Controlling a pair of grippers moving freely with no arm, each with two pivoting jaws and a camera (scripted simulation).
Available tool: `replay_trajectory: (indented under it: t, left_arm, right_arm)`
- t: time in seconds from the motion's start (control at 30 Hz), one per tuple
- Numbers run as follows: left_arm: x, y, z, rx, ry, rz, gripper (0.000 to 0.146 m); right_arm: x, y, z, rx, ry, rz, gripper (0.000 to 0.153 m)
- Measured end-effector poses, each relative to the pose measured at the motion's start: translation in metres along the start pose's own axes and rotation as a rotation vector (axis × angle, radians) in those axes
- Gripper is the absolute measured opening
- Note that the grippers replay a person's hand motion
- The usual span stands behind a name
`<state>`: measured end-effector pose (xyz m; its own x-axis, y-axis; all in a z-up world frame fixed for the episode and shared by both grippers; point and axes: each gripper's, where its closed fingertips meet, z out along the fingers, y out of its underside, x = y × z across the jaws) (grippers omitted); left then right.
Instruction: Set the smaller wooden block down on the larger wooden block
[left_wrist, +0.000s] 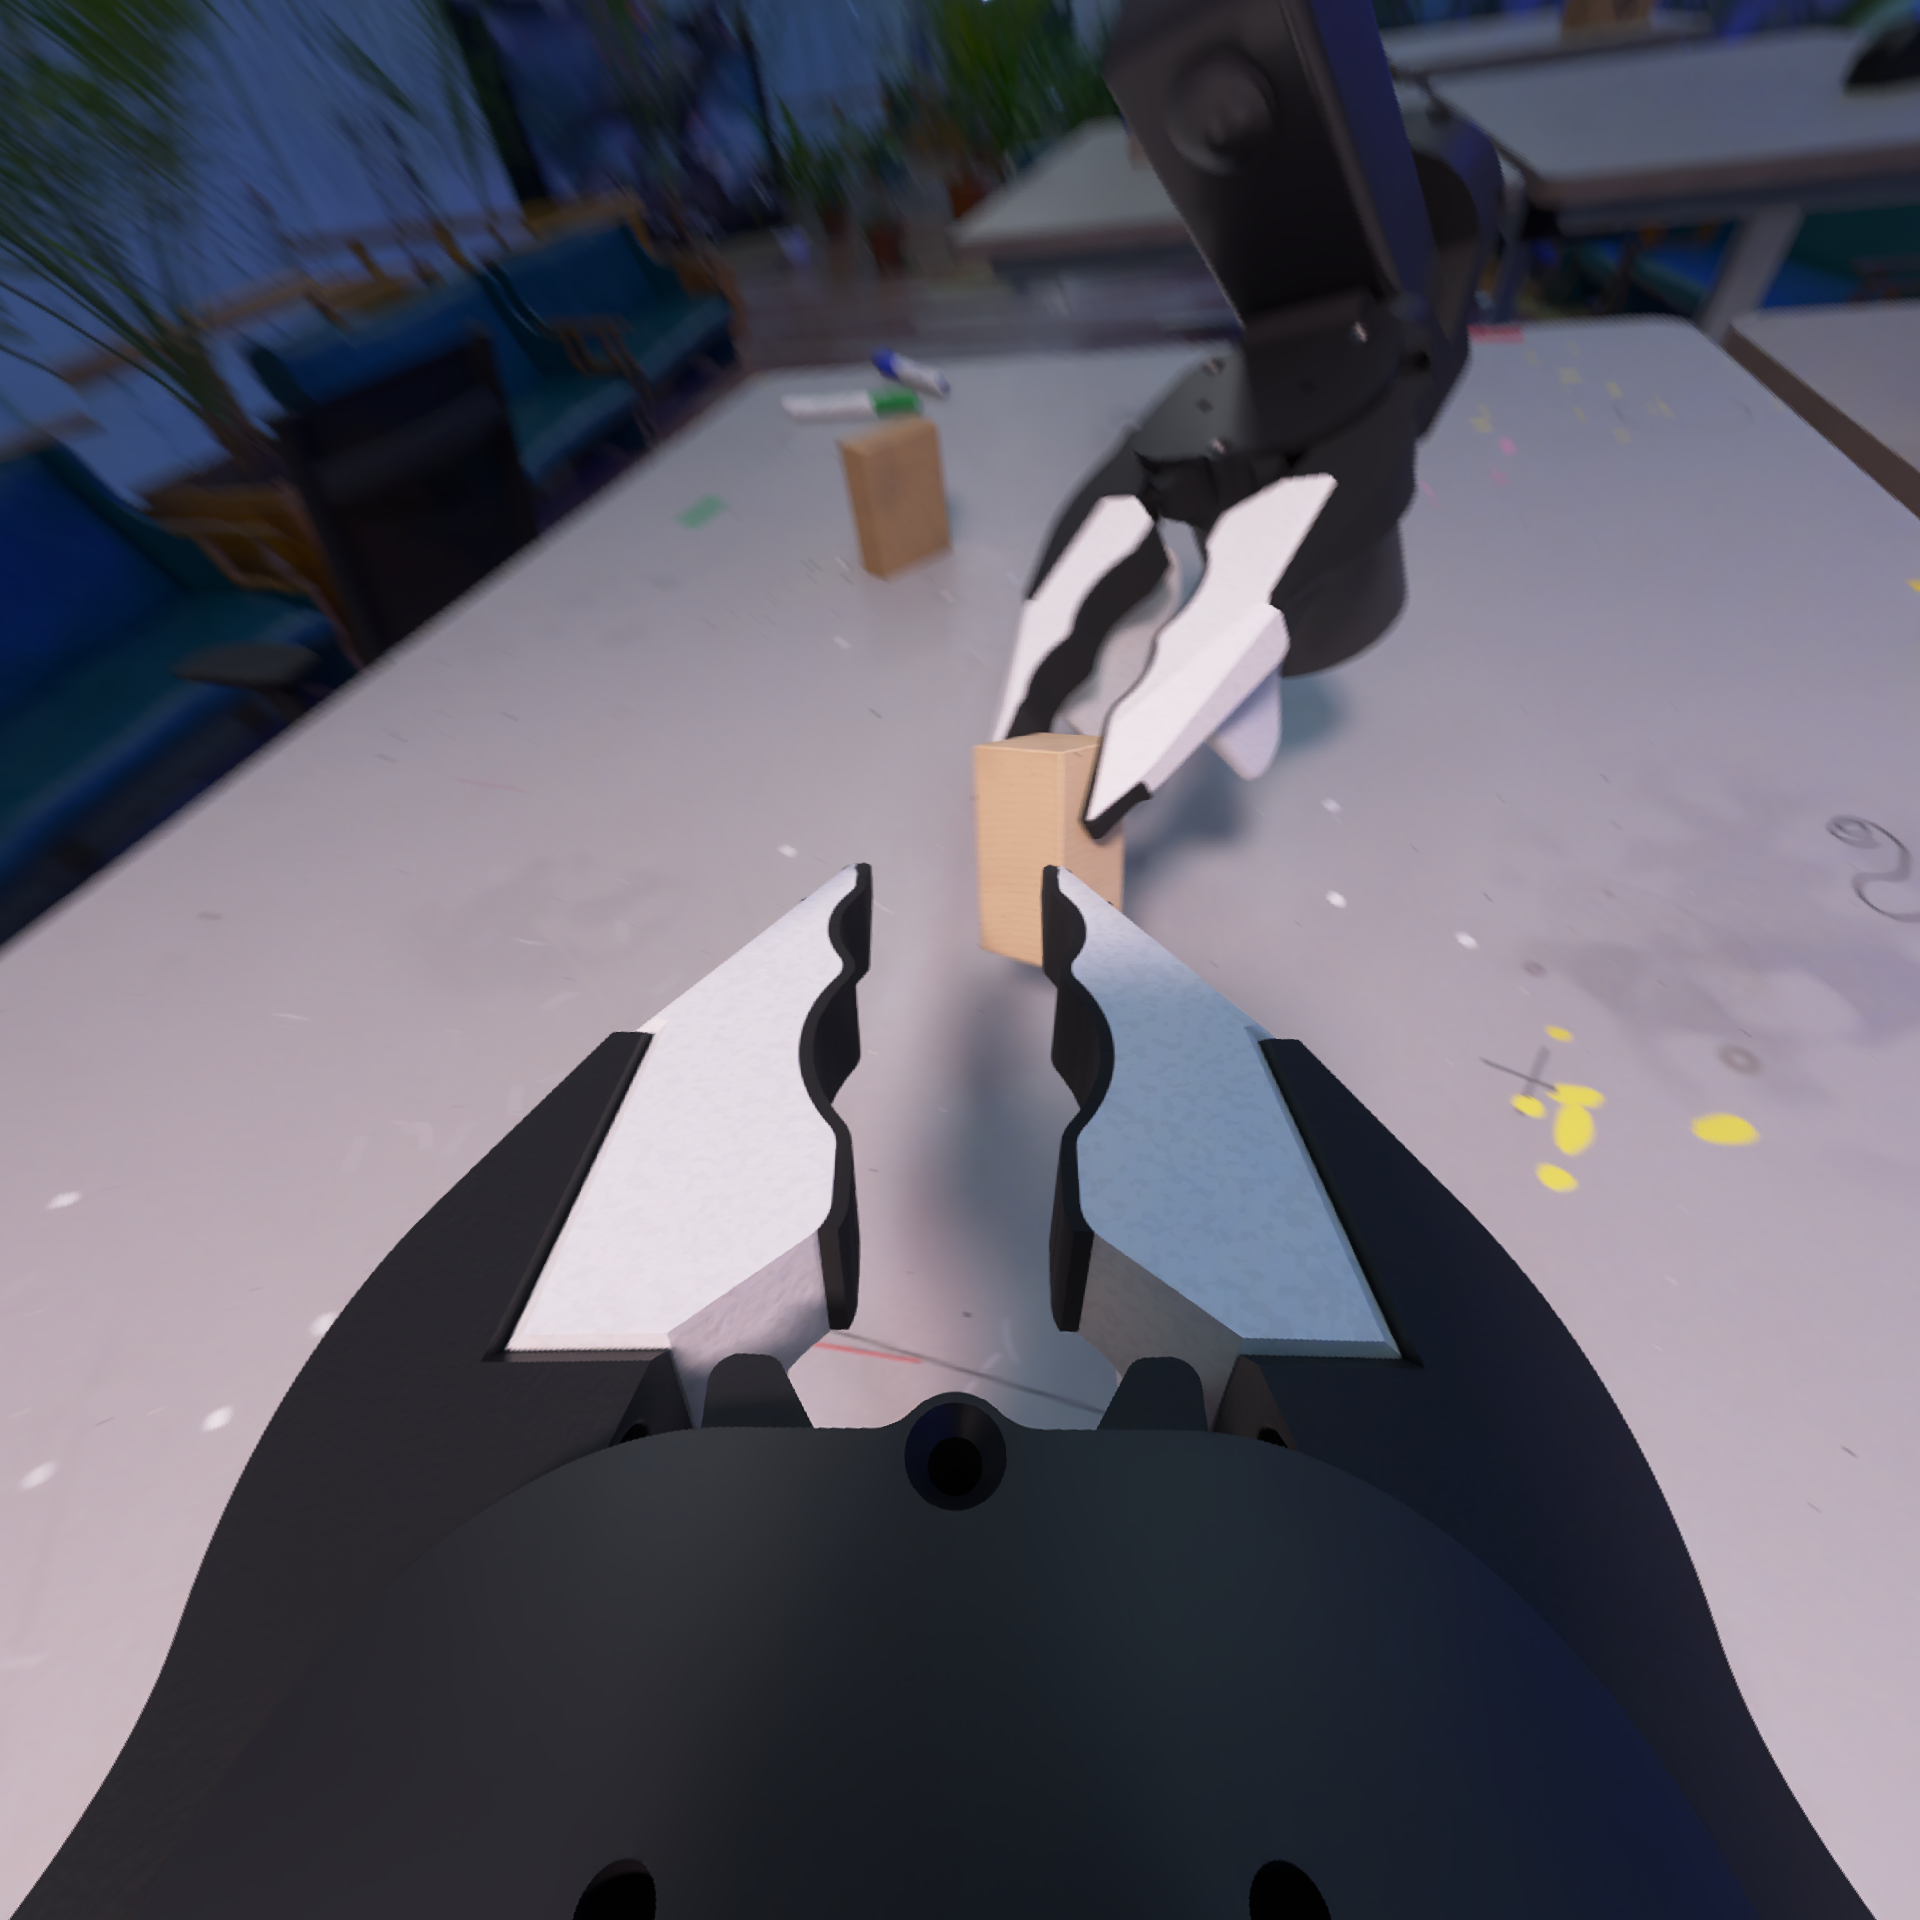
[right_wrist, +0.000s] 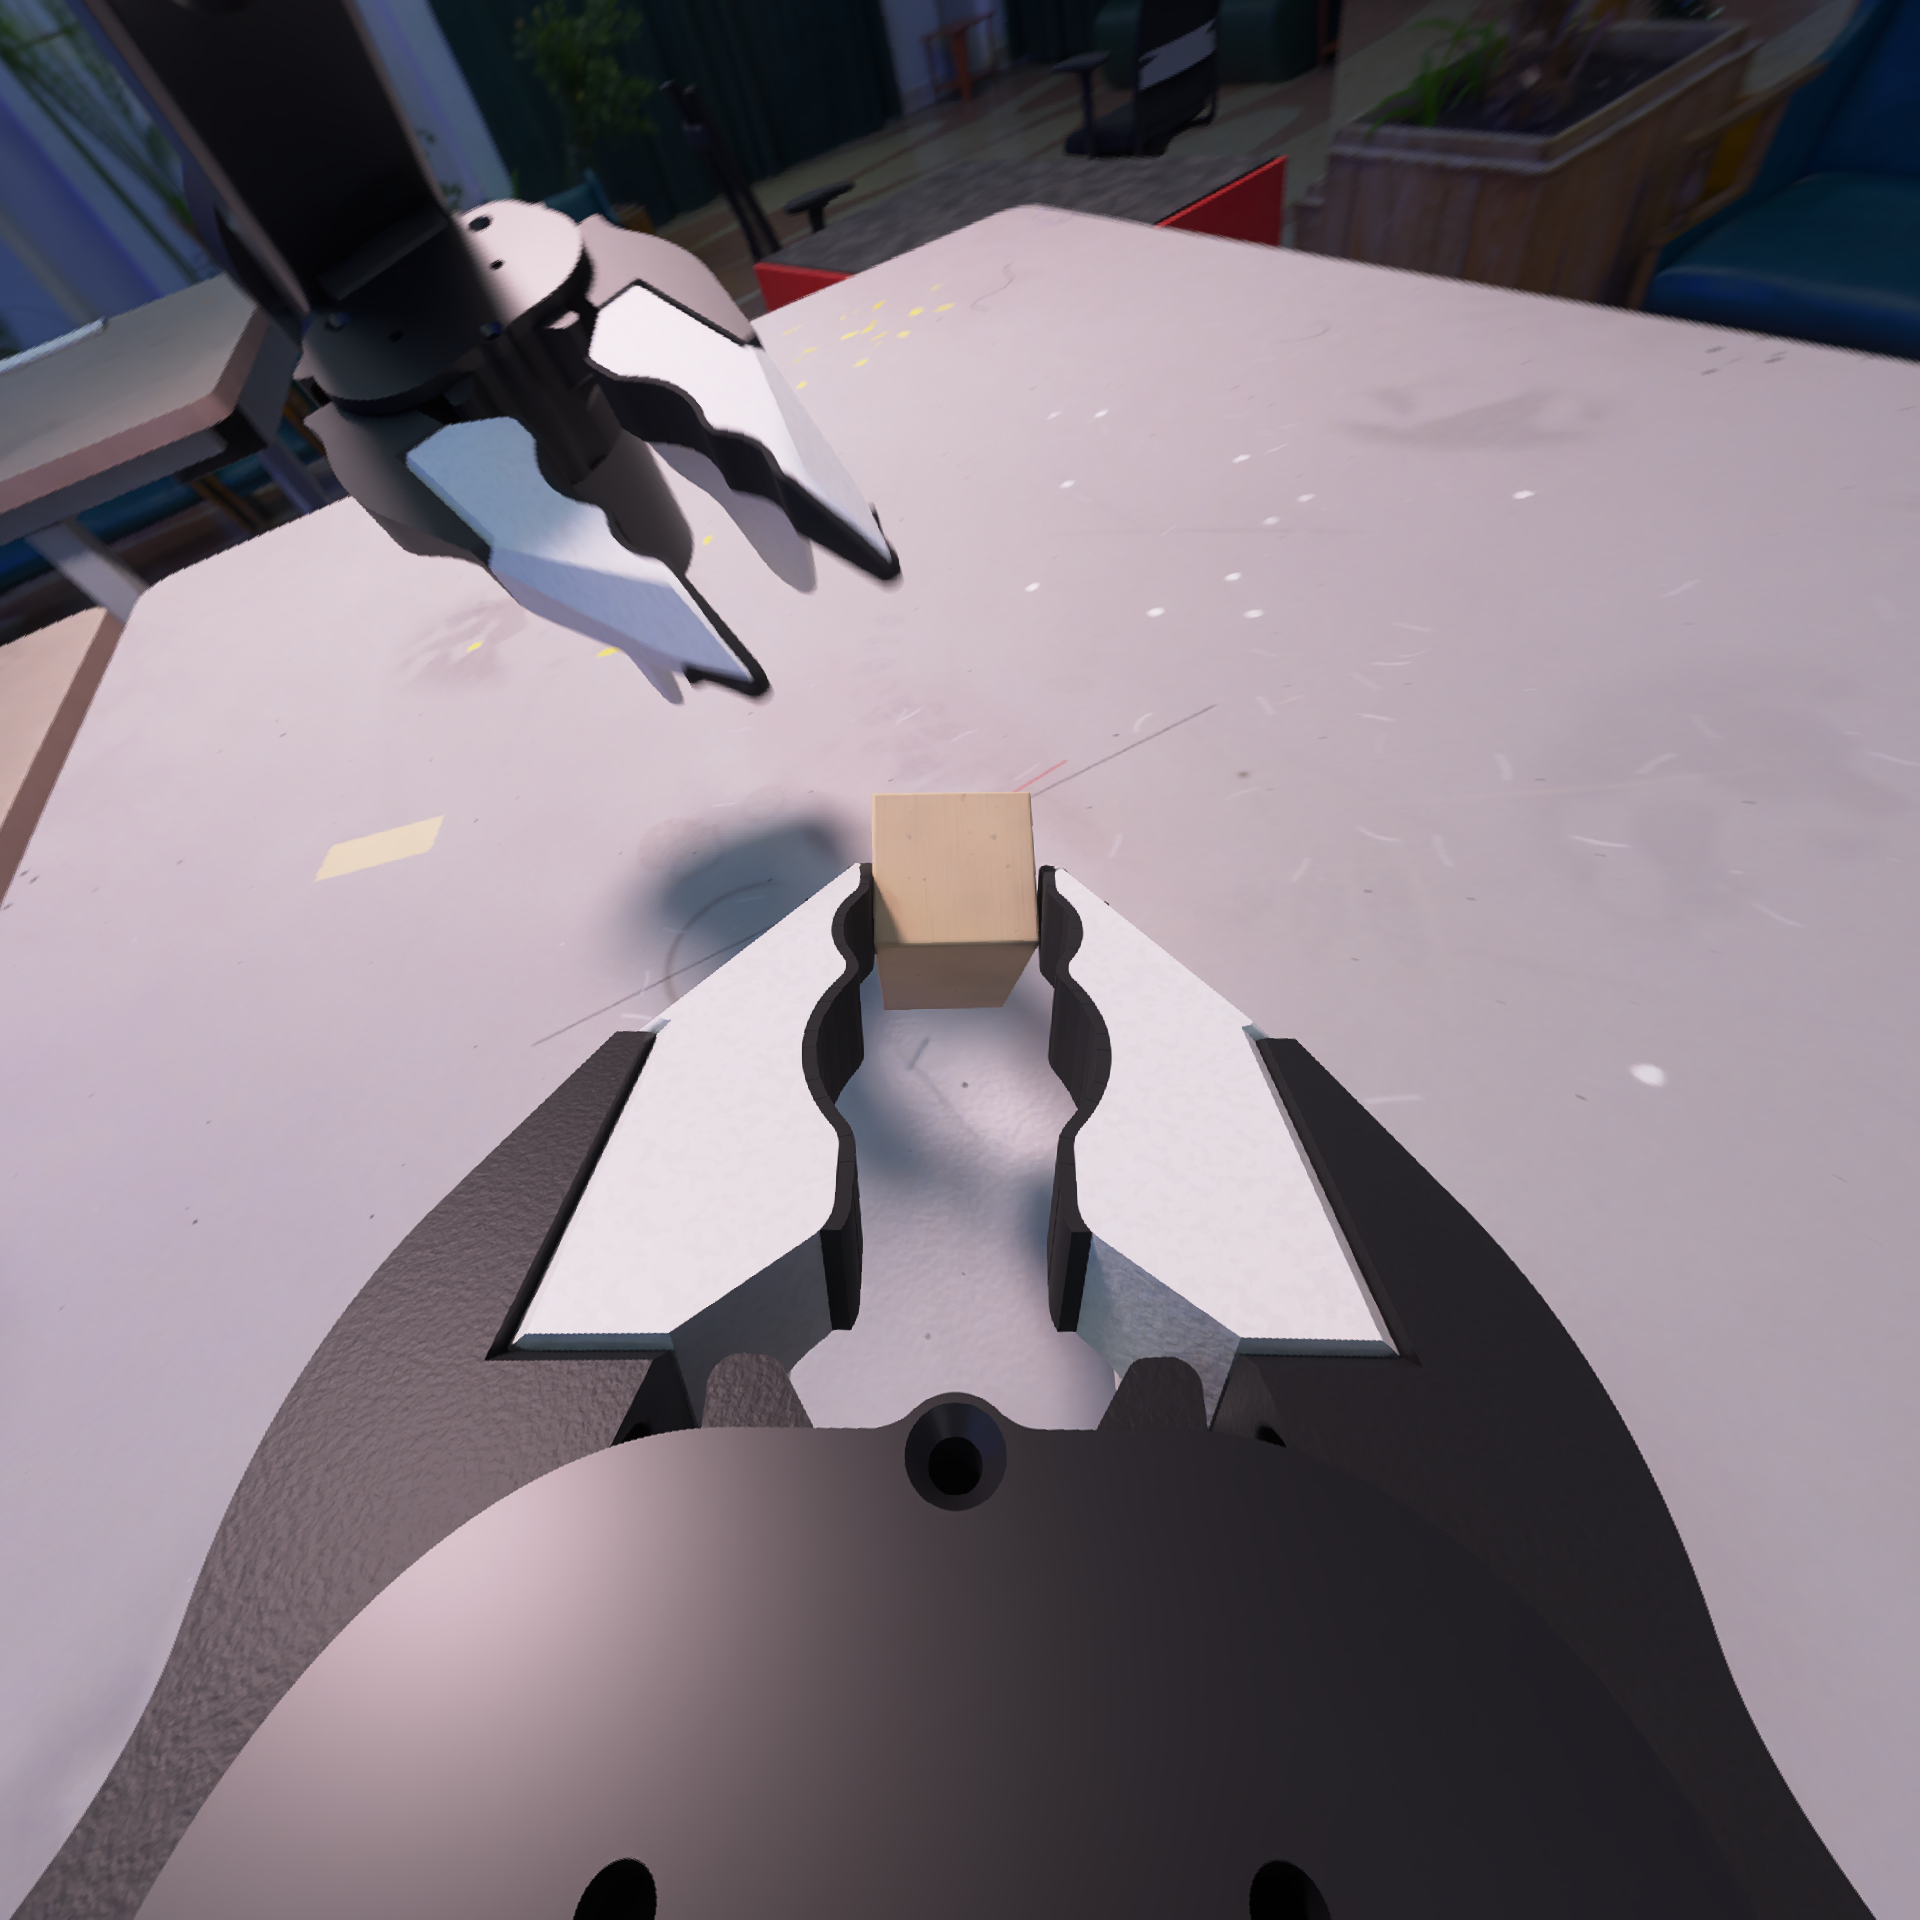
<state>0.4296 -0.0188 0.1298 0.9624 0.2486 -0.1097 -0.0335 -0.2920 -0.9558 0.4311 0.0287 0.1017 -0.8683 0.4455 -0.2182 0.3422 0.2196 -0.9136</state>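
Small block (right_wrist: 954, 894) stands upright on the bench (right_wrist: 1455, 727), its upper part lying between the fingertips of the right hand-held gripper (right_wrist: 954, 883). The jaws stand parted, one tip on each side of the block; whether the tips touch its faces cannot be told from the wrist view. In the left wrist view the same block (left_wrist: 1023, 842) rests on the bench with the right hand-held gripper (left_wrist: 1060, 779) reaching down over its top, so the block is not lifted. The straddling pose suits a side grasp high on the block, presumably leaving its base free for setting down later. The left hand-held gripper (left_wrist: 956, 883) is released and holds nothing; it hovers near the small block, just to one side, likely kept clear of the grasp. Large block (left_wrist: 894, 497) stands well apart, farther along the bench beside two markers (left_wrist: 873, 393). By judgement, the grasp is about to close; lifting and carrying remain.
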Motion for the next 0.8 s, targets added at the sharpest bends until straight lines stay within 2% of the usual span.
replay_trajectory:
  t: [0.1, 0.17, 0.27, 0.33, 0.4, 0.47, 0.5, 0.53, 0.6, 0.63, 0.7, 0.8]
  left_arm:
    - [-0.02, -0.013, -0.025, 0.17, -0.102, -0.023, 0.039]
    - [-0.029, -0.016, -0.039, 0.295, -0.138, -0.096, 0.04]
    - [-0.037, -0.003, -0.047, 0.387, -0.17, -0.225, 0.039]
    - [-0.039, 0.007, -0.048, 0.402, -0.189, -0.275, 0.039]
    - [-0.04, 0.009, -0.051, 0.424, -0.206, -0.271, 0.039]
    - [-0.042, 0.006, -0.054, 0.441, -0.223, -0.243, 0.038]
    - [-0.042, 0.007, -0.054, 0.44, -0.228, -0.24, 0.037]
    - [-0.042, 0.008, -0.053, 0.435, -0.224, -0.243, 0.037]
    - [-0.04, 0.009, -0.05, 0.421, -0.203, -0.247, 0.036]
    - [-0.039, 0.011, -0.048, 0.411, -0.198, -0.241, 0.036]
    - [-0.037, 0.013, -0.046, 0.389, -0.202, -0.219, 0.036]
    - [-0.038, 0.015, -0.045, 0.376, -0.209, -0.207, 0.036]
  right_arm:
    - [0.008, -0.012, -0.02, 0.066, 0.063, 0.001, 0.031]
    - [0.014, -0.036, -0.046, 0.147, 0.105, -0.017, 0.031]
    - [0.029, -0.087, -0.112, 0.267, 0.236, -0.102, 0.031]
    - [0.045, -0.123, -0.171, 0.314, 0.404, -0.199, 0.031]
    - [0.065, -0.148, -0.23, 0.287, 0.596, -0.315, 0.031]
    - [0.095, -0.158, -0.28, 0.165, 0.791, -0.406, 0.031]
    - [0.11, -0.156, -0.294, 0.077, 0.829, -0.454, 0.031]
    - [0.127, -0.151, -0.304, -0.027, 0.826, -0.52, 0.031]
    - [0.161, -0.129, -0.308, -0.213, 0.735, -0.637, 0.031]
    - [0.178, -0.115, -0.305, -0.273, 0.666, -0.628, 0.031]
    - [0.208, -0.087, -0.298, -0.338, 0.544, -0.567, 0.031]
    - [0.244, -0.059, -0.283, -0.329, 0.442, -0.532, 0.031]
